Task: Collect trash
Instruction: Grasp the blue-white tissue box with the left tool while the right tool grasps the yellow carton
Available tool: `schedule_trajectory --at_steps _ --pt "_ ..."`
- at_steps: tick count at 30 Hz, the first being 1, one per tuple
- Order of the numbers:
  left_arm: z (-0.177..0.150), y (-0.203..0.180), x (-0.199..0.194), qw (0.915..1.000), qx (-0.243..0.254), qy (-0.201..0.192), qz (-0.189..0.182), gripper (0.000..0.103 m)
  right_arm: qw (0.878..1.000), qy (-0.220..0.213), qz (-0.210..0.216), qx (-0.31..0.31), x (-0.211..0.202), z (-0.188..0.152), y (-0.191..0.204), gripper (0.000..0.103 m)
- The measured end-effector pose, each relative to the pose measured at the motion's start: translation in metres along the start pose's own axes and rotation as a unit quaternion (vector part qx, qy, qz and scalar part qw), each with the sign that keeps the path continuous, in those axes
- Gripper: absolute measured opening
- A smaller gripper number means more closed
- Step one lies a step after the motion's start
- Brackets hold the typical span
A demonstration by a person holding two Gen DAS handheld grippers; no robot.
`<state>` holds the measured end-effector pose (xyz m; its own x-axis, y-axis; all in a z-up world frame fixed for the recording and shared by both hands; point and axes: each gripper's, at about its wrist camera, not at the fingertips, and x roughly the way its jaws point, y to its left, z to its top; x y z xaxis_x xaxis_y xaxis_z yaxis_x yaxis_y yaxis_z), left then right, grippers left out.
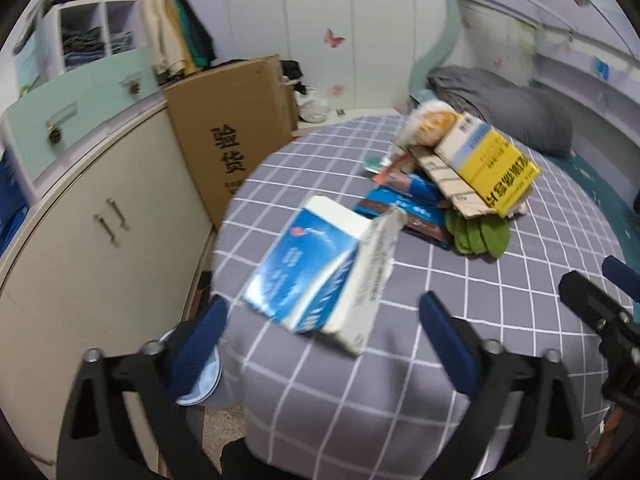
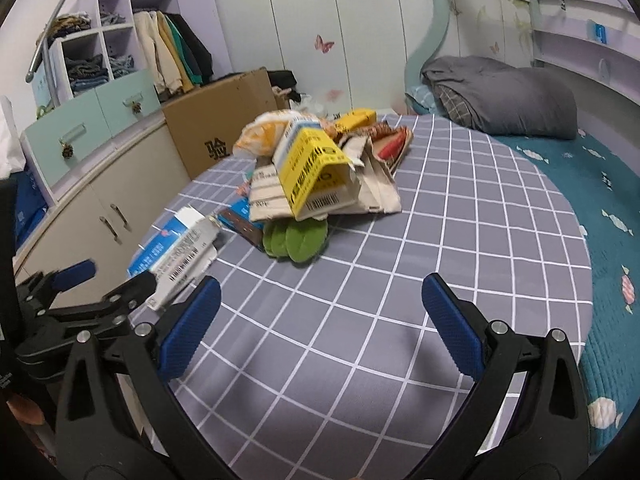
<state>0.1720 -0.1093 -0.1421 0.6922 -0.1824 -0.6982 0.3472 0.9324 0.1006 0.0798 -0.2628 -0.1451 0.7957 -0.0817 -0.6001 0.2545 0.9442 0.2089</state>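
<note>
Grippers (image 1: 322, 320) (image 2: 320, 308) both released | blue box (image 1: 308, 268) at bed edge | checked sheet (image 2: 440, 240) bare rightward

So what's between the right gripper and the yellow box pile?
Only bare checked sheet between the right gripper and the pile, seen in the right wrist view.

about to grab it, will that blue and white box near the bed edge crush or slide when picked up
The blue and white box has a torn-open end flap, so it is probably empty, light and easy to crush. It lies on the soft checked sheet near the edge, so a push would likely slide it off. The left tongs stand open around it.
</note>
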Motion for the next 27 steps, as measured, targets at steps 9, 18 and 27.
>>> schedule_trajectory --at_steps 9,18,27 --pt "0.004 -0.011 0.036 0.9990 0.009 0.041 -0.016 0.036 1.000 0.006 -0.006 -0.003 0.017 0.009 -0.003 0.098" --pt "0.023 0.003 0.008 0.9982 -0.049 -0.032 -0.011 0.022 1.000 -0.030 -0.004 -0.001 0.028 0.040 -0.005 0.098" --pt "0.031 -0.004 0.007 0.9989 -0.030 -0.026 -0.025 0.014 1.000 -0.011 0.009 -0.019 0.077 0.079 -0.004 0.098"
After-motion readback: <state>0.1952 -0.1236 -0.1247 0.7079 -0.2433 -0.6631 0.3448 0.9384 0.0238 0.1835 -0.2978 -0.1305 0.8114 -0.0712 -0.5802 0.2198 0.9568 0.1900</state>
